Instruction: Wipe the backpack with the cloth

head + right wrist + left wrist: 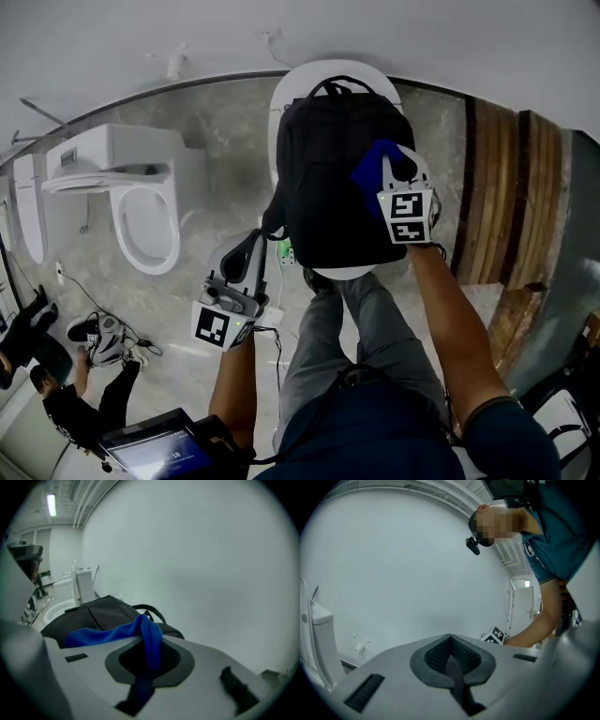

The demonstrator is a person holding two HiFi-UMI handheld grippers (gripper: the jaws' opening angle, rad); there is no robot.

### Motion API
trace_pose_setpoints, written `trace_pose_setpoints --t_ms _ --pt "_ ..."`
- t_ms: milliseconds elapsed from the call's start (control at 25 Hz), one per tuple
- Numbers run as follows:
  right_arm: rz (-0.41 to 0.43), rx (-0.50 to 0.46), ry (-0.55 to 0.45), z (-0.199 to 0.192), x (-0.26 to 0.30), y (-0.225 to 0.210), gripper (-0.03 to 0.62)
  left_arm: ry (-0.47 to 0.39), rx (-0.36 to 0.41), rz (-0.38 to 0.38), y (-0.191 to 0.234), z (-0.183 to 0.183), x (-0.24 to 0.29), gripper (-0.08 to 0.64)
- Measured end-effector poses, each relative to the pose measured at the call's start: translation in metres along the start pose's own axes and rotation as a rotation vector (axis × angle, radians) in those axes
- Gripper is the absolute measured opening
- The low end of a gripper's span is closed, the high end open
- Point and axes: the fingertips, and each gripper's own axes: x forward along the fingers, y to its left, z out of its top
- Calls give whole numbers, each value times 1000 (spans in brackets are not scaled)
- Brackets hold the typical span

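A black backpack (328, 187) stands on a closed white toilet lid (291, 89) at the top middle of the head view. My right gripper (398, 167) rests on the backpack's upper right side, shut on a blue cloth (373, 169). In the right gripper view the cloth (108, 634) hangs from between the jaws of my right gripper (150, 644) and drapes over the backpack (98, 613). My left gripper (246, 246) hangs below and left of the backpack, off its surface. In its own view the left gripper (451, 641) is shut with nothing held.
A second toilet (145, 220) with its seat open stands to the left. Wooden panelling (497, 187) runs along the right. A person (75, 394) sits on the floor at lower left, near a screen (155, 455). Plain white wall fills both gripper views.
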Motion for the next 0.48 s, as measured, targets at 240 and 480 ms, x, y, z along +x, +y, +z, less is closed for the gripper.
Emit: trace_pose_setpoints --t_ms 240,480 --pt "212 -312 45 50 56 63 28 10 -11 -9 -3 -2 11 3" --pt "397 -323 -22 75 61 118 28 15 -17 -9 -5 0 15 3"
